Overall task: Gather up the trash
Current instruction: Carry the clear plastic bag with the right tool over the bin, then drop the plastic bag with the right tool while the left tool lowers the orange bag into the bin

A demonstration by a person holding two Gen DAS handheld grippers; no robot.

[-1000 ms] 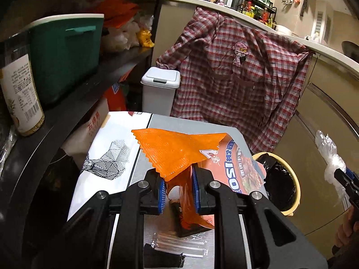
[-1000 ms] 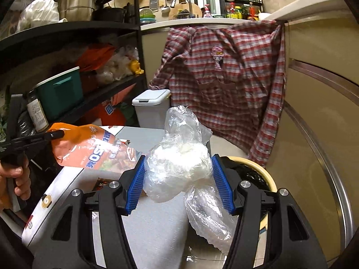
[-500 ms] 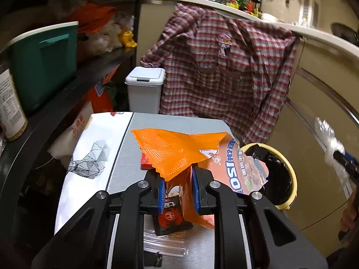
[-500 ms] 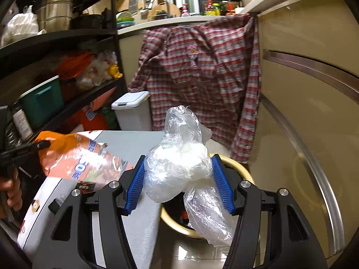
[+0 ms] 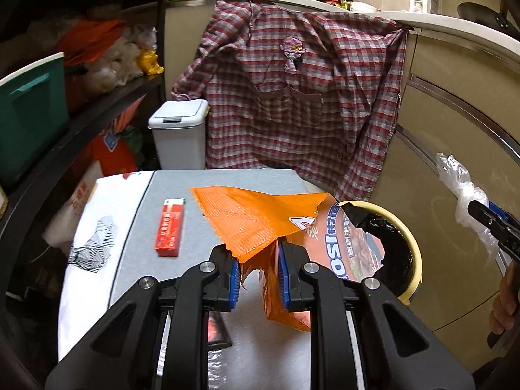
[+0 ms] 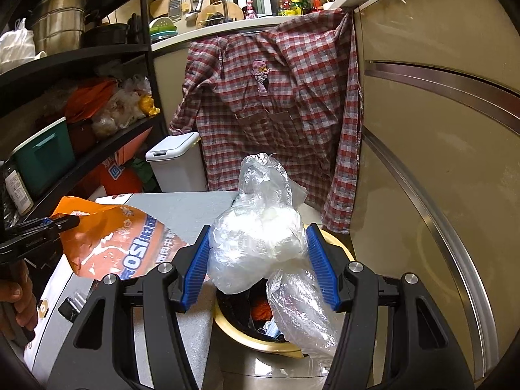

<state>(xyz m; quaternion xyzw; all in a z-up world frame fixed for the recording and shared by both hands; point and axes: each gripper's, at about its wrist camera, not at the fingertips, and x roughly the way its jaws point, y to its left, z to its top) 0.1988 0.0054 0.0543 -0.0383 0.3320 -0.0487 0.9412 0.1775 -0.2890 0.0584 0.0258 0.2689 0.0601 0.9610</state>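
My left gripper (image 5: 259,274) is shut on an orange snack bag (image 5: 260,221) and holds it above the grey table (image 5: 175,185), beside the yellow-rimmed bin (image 5: 414,253) with a black liner. My right gripper (image 6: 258,265) is shut on a crumpled clear plastic bag (image 6: 256,237) right above that bin (image 6: 260,347), which holds some trash. The orange bag (image 6: 120,243) and left gripper (image 6: 61,222) show at the left of the right wrist view. The plastic bag (image 5: 461,188) shows at the right edge of the left wrist view.
A red packet (image 5: 169,227) and a dark wrapper (image 5: 217,331) lie on the table. A white lidded bin (image 5: 178,133) stands behind it. A plaid shirt (image 5: 302,104) hangs from the counter. Black shelves (image 5: 81,123) with a teal box stand left. Beige cabinets (image 6: 438,162) are right.
Both grippers have moved back and to the right with their bags. The right gripper now hangs over the yellow bin. The red packet has come into view on the table.
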